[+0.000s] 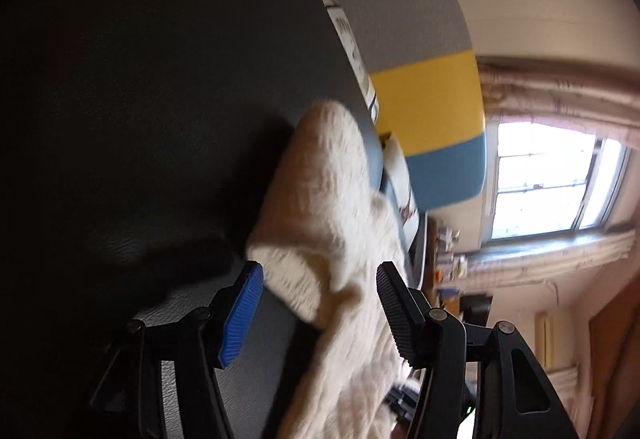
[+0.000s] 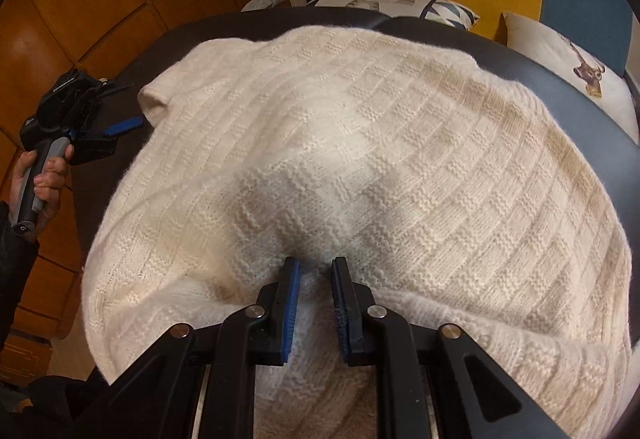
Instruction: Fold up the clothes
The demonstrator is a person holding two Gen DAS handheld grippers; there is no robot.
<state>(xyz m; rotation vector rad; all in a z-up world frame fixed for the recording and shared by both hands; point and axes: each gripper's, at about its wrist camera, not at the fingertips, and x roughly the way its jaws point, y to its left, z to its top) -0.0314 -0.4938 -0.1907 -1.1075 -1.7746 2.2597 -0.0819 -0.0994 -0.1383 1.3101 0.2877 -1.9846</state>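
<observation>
Left wrist view shows the left gripper (image 1: 320, 315) with its fingers spread and gripping nothing, while a corner of the cream knitted sweater (image 1: 320, 199) lies loose between them on the dark tabletop (image 1: 140, 99). Right wrist view shows the right gripper (image 2: 316, 303) with fingers a little apart, sweater fabric between them, but whether they pinch it I cannot tell. I judge the knit soft, thick and floppy, best taken at an edge or corner.

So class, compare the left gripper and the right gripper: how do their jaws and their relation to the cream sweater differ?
The left gripper has its jaws wide apart, sweater loose between them; the right gripper has its jaws narrow, a ridge of knit between them. The left is at the sweater's edge; the right is over its middle. Both have one blue pad and one dark.
</observation>
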